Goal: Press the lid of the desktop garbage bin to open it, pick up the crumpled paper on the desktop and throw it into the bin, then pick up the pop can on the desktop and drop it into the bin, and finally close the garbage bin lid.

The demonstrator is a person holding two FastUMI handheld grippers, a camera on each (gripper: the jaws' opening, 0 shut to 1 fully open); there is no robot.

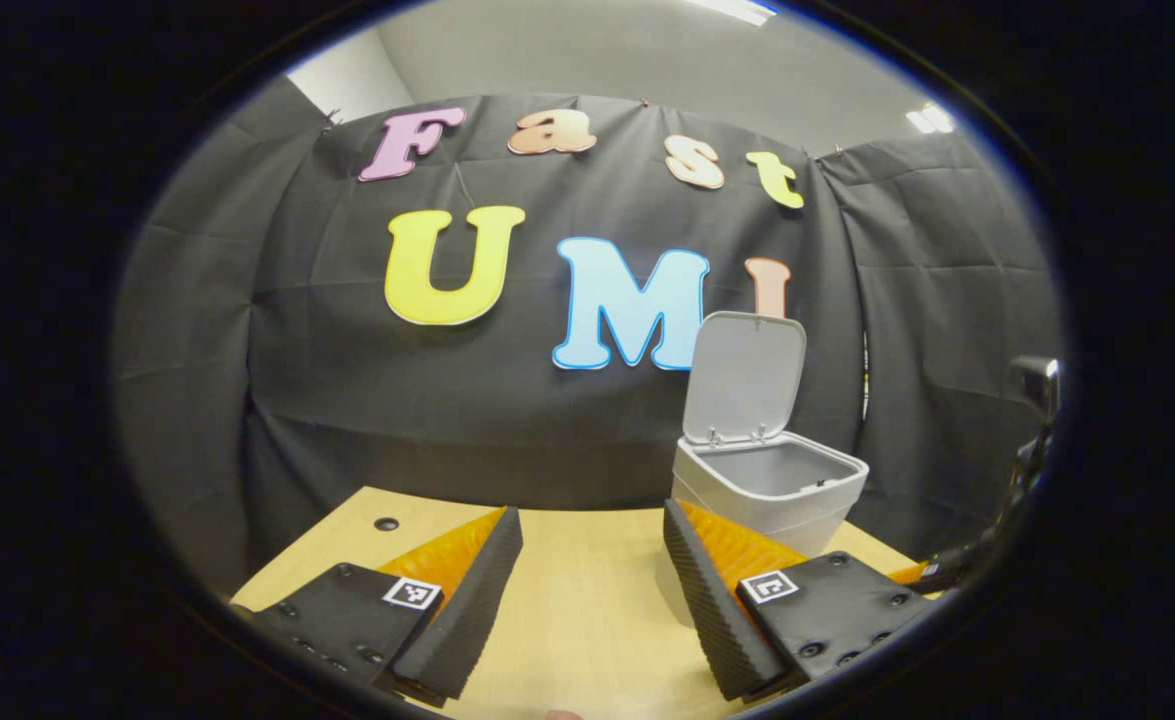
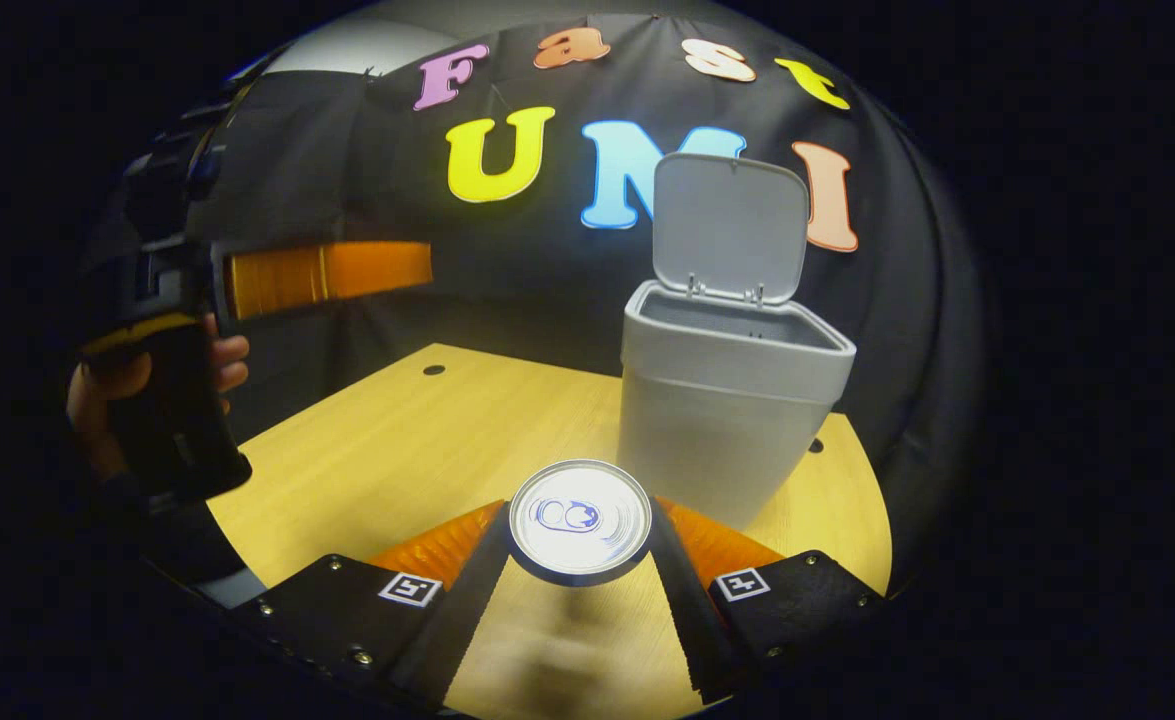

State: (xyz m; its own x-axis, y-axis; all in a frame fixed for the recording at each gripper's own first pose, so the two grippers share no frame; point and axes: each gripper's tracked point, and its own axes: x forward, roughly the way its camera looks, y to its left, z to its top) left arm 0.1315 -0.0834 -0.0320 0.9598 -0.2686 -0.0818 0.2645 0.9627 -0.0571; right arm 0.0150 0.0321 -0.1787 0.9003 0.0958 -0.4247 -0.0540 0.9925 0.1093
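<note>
Can step in hand: right gripper (image 2: 579,560) clenched on the pop can (image 2: 580,520), both fingers against its sides, can top facing the camera, held just in front of the bin (image 2: 727,400), which stands on the far right of the table (image 2: 397,450) with its lid (image 2: 729,225) tipped up and back. Left gripper (image 1: 592,590) released, holding nothing, parked to the left, bin to its far right; crumpled paper unseen on the table, presumably already inside. Next, by judgement: lift can above the rim, let go over the opening, then push lid down.
</note>
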